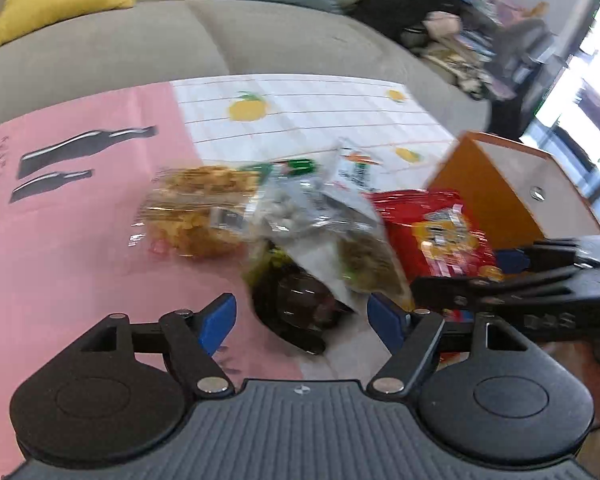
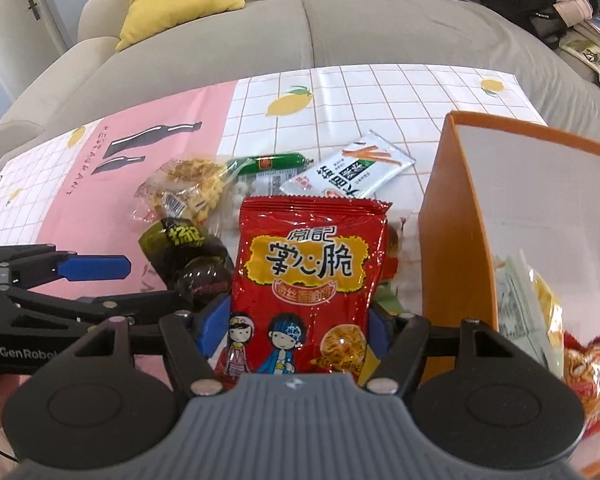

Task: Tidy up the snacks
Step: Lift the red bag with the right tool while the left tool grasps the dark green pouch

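Left wrist view blurred throughout; snack wrappers smeared, print unreadable there. Lower end of the red packet [image 2: 306,280] hidden behind the right gripper's [image 2: 298,326] body, its blue pads partly covered by the foil. Orange box [image 2: 452,216] cut off at the right, only part of its white inside and a few bags in it showing.

Red packet upright, long axis running away from the camera, crimped top edge toward the sofa [image 2: 300,32], printed face up. Clamped across its width by the right gripper, just beside the box's near left corner, over the tablecloth's [image 2: 380,92] near edge.

Left gripper [image 1: 302,320] spread wide, nothing pressed between its blue pads; dark glossy packet [image 1: 296,304] lying below the gap, on the cloth.

Crinkly shiny foil on the red packet; clear plastic bag of yellow bits [image 2: 188,188]; green sausage stick [image 2: 276,162], round and slim; flat white sachet [image 2: 352,172]. Smooth cloth, pink and gridded with lemons.
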`<state>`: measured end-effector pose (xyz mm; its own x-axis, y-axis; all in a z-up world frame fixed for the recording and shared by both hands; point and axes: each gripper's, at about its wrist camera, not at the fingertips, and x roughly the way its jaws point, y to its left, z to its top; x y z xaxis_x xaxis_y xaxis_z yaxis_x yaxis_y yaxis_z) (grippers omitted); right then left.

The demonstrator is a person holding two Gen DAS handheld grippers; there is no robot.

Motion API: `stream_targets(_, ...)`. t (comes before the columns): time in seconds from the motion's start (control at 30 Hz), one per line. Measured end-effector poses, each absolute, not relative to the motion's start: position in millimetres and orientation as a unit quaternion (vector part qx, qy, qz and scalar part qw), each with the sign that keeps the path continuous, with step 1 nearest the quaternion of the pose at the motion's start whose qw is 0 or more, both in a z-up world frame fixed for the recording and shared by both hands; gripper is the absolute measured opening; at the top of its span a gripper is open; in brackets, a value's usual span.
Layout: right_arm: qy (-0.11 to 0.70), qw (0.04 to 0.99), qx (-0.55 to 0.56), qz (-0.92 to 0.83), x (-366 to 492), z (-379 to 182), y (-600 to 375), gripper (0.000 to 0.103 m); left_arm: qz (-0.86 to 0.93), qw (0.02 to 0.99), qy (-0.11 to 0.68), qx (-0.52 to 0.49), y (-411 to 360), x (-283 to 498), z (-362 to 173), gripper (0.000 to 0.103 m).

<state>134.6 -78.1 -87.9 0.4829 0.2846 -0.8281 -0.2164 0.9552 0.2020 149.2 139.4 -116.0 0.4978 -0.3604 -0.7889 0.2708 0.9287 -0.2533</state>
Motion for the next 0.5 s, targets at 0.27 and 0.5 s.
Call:
stream_targets(0.27,0.472,0.868,0.018,0.156,140,-88,-72,0.067,-0.177,0.84,0.501,-0.107,146,173,-143,0.079)
stream_targets(0.5,0.465,0.87,-0.015,0.165,140,-90,-68,0.067,-0.181,0.835,0.506,-0.114,138,177,-153,0.062)
